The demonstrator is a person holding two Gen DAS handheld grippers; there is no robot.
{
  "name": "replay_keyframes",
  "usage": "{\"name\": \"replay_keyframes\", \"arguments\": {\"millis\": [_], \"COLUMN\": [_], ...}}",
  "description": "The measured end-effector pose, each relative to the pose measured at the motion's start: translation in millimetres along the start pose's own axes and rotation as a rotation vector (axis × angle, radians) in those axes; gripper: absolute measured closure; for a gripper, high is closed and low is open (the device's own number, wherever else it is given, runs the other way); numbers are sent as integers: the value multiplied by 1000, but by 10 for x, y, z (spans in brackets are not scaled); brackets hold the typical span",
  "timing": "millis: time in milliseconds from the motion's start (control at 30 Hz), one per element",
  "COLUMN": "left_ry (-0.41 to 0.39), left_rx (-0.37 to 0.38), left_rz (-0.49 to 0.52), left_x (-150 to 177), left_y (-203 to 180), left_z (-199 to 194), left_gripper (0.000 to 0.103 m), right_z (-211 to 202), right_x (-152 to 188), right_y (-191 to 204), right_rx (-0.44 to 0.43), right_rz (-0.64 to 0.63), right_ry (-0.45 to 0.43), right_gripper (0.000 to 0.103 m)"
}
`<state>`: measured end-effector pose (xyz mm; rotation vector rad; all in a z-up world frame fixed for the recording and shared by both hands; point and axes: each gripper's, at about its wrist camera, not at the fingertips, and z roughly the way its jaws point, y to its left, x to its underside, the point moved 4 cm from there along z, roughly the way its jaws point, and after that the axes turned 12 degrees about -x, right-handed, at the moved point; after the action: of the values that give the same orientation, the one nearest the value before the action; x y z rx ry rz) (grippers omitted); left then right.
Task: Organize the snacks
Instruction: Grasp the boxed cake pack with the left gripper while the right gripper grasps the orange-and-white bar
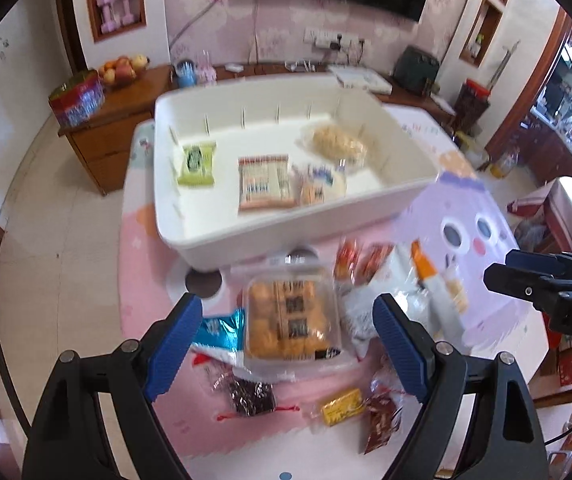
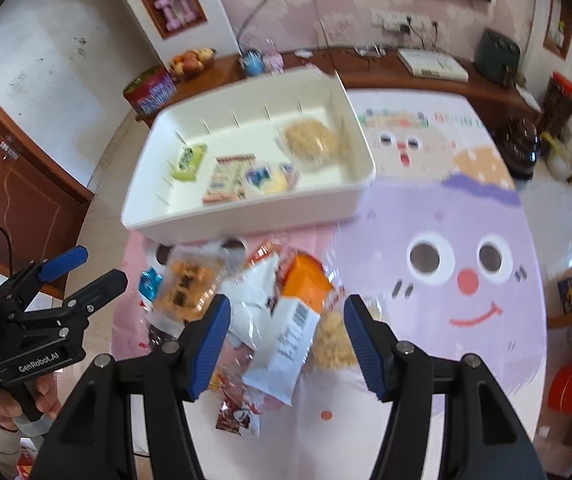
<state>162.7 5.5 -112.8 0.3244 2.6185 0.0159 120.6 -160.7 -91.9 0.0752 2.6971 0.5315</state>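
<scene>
Tongs both spread wide, holding nothing. Left tongs (image 1: pixel 288 344) hang over the clear box of golden cakes (image 1: pixel 290 320), lower centre of the left view, amid loose packets on the desk (image 1: pixel 157 312). Right tongs (image 2: pixel 288 344) hover above the white-and-orange packet (image 2: pixel 286 344), lower centre of the right view. White bin (image 1: pixel 402 136) sits in the upper middle, already carrying a green packet (image 1: pixel 197 162), a striped packet (image 1: pixel 265 182) and a bag of pale crumbly snack (image 1: pixel 338 145); far slots bare.

Judgement: next pick likely the cake box. Straddle its short width, drop until the fingers clear the lid edge, squeeze gently since the thin plastic may buckle. Neighbouring blue foil packet (image 1: pixel 221 330) touches the box and could drag along. Frames blurred; labels unreadable.
</scene>
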Motion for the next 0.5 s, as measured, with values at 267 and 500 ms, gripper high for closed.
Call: {"name": "replay_keyframes", "arguments": {"millis": [267,500], "left_ry": [79,122], "left_rx": [-7,-18], "left_rz": [19,24], "left_x": [143,156], "left_y": [-70,-94], "left_z": [366,587], "left_gripper": [16,16], "right_z": [340,492], "right_x": [177,201], "right_y": [-167,-211], "right_rx": [3,-17], "right_rz": [35,52], "right_ry": [84,120], "right_gripper": [44,44]}}
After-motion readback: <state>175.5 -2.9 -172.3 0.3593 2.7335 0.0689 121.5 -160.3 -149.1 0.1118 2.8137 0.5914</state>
